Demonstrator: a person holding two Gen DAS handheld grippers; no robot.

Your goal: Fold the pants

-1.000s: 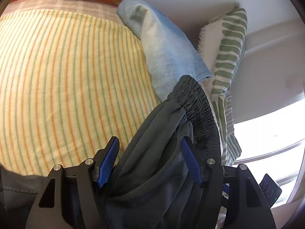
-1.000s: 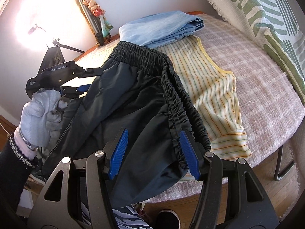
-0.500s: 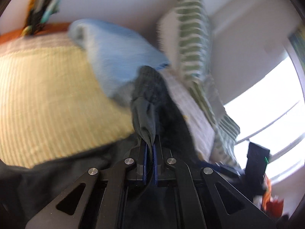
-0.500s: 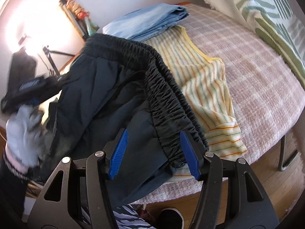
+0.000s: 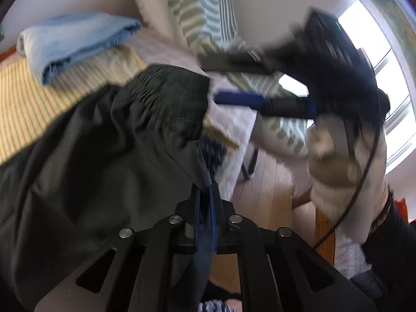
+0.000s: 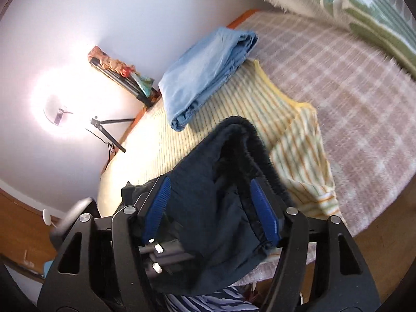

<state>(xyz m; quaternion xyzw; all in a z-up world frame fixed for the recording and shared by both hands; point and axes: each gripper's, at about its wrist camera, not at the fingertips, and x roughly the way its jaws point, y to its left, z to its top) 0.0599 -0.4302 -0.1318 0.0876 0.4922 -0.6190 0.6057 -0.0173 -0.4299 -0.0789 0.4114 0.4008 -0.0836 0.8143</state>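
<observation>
You are pinching the pants point(image 5: 109, 140) in your closed left gripper point(image 5: 205, 189) while your right gripper point(image 6: 210, 208) is gaping around the waistband point(image 6: 249, 140) — soft, slippery cloth, so grab that thick elastic band.

place: home bedroom | bed point(image 6: 364, 83) with checked cover | pillow point(image 6: 358, 7) | folded jeans point(image 6: 205, 75) | striped shirt point(image 6: 293, 135) | window point(image 5: 395, 78) | wood floor point(image 5: 262, 189)

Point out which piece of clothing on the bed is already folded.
The light blue garment, a neat stack at the far end. The yellow striped top lies spread flat, and the dark pants hang bunched from the left tool.
</observation>
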